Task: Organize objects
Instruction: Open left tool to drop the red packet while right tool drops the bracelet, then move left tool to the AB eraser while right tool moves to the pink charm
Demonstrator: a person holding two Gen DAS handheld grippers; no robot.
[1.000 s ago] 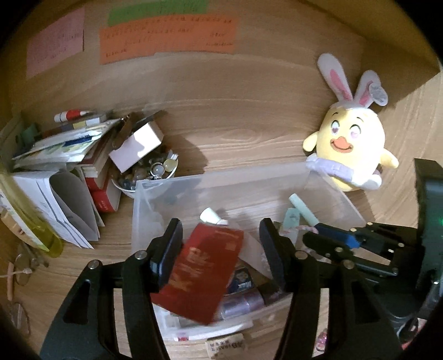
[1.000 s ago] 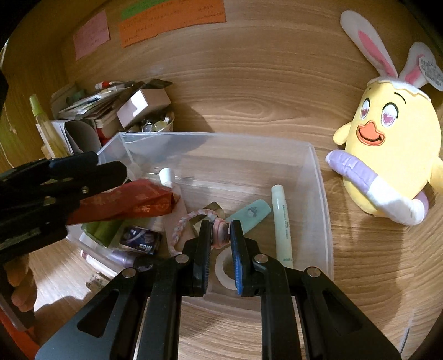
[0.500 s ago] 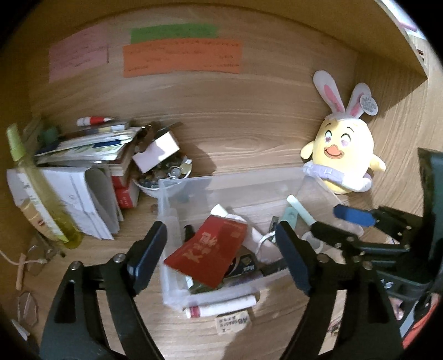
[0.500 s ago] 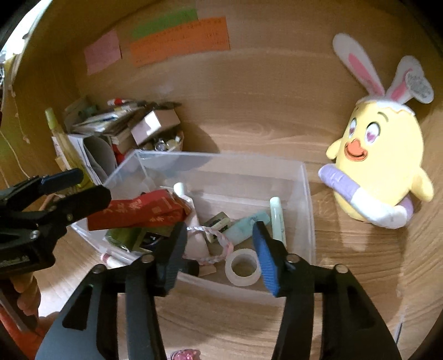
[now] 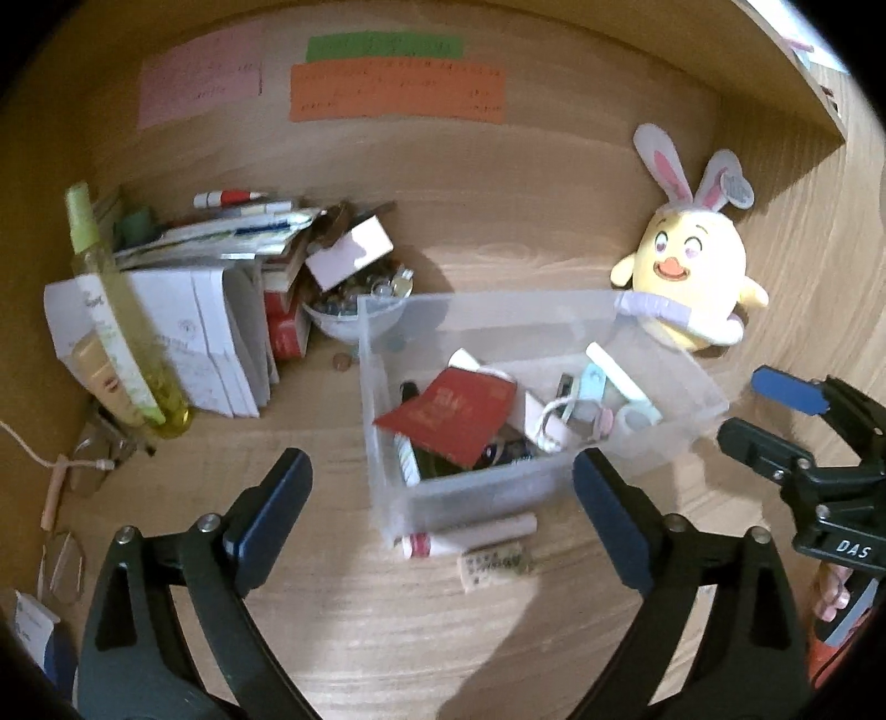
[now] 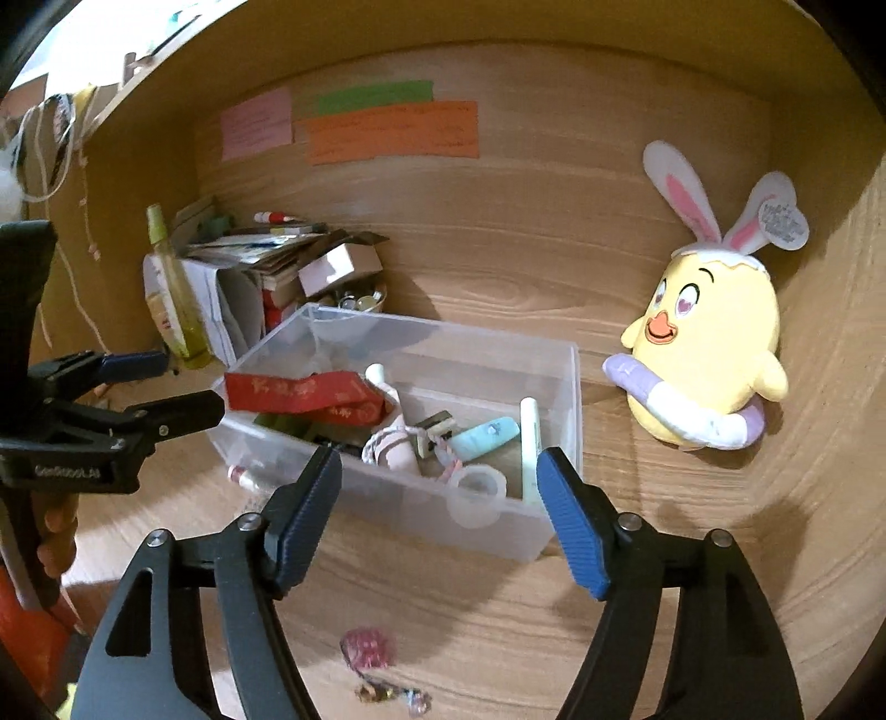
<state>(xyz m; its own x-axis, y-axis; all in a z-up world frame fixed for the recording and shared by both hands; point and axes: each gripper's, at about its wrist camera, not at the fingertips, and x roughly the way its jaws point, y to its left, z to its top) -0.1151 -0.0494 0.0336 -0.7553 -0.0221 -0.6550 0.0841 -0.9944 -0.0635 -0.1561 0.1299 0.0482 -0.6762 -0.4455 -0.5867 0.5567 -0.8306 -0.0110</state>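
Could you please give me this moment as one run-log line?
left tool: opening, empty | right tool: opening, empty | red packet: in bin | tube: outside bin

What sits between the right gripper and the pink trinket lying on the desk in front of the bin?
Nothing visible. In the right wrist view the pink trinket lies on bare desk just below the right gripper, whose jaws are opening with nothing between them. The clear bin sits beyond it, top open.

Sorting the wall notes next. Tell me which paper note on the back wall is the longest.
The orange paper strip, spanning widest; the green strip above it is shorter, the pink note left of it is squarer.
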